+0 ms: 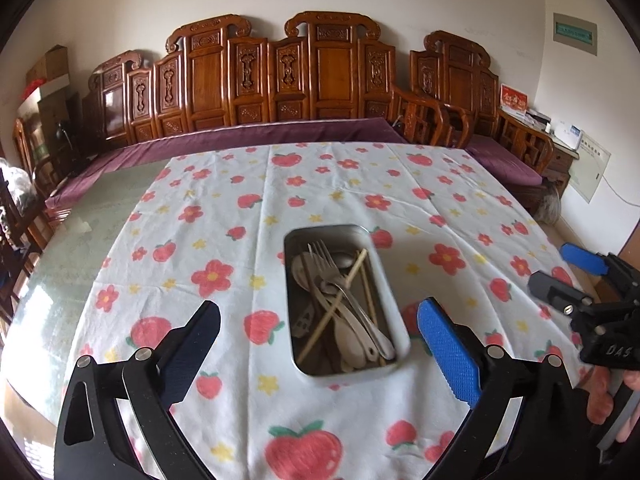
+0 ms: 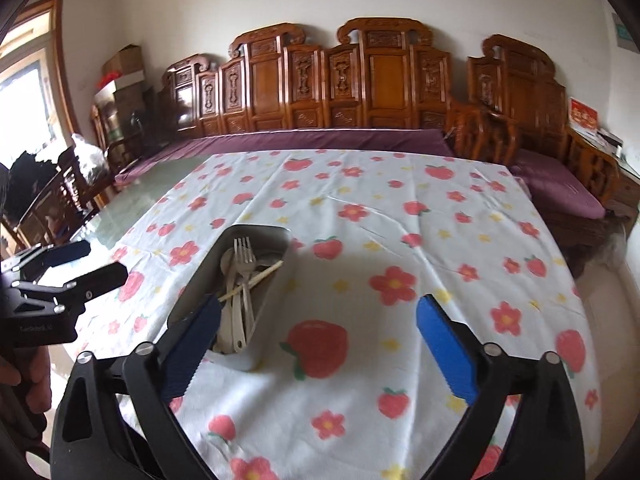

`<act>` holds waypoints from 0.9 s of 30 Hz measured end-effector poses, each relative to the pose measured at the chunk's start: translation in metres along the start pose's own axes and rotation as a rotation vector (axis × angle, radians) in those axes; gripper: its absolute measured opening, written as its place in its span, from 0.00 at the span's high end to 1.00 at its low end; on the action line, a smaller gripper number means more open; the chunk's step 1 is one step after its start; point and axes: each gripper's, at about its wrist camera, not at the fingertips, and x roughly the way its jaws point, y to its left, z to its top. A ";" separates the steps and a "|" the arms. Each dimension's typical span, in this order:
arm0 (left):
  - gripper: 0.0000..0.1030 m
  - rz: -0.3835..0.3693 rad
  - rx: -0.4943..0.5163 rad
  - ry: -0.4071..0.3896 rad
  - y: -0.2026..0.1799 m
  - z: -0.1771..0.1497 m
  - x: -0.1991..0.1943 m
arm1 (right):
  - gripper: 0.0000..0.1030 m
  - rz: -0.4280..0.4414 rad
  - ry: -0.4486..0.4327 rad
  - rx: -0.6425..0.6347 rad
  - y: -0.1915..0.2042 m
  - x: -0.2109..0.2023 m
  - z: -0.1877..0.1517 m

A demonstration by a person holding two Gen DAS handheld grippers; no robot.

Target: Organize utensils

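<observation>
Utensils heaped in a metal tin on the flowered cloth covering the desk.
Forks, spoons and chopsticks mostly lie along the tin's long axis, fork tines toward the wooden bench; left gripper and right gripper jaws spread wide, empty.

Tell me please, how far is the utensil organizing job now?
Done, as it looks: the fork, spoons and chopsticks all lie in the metal tray on the flowered tablecloth. In hand: nothing; the left gripper and right gripper have open, empty jaws. Left: no loose utensil shows on the cloth, so probably nothing.
</observation>
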 end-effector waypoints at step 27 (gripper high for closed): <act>0.07 0.024 -0.019 -0.258 -0.039 0.019 -0.161 | 0.02 -0.039 -0.330 -0.024 0.017 -0.185 0.019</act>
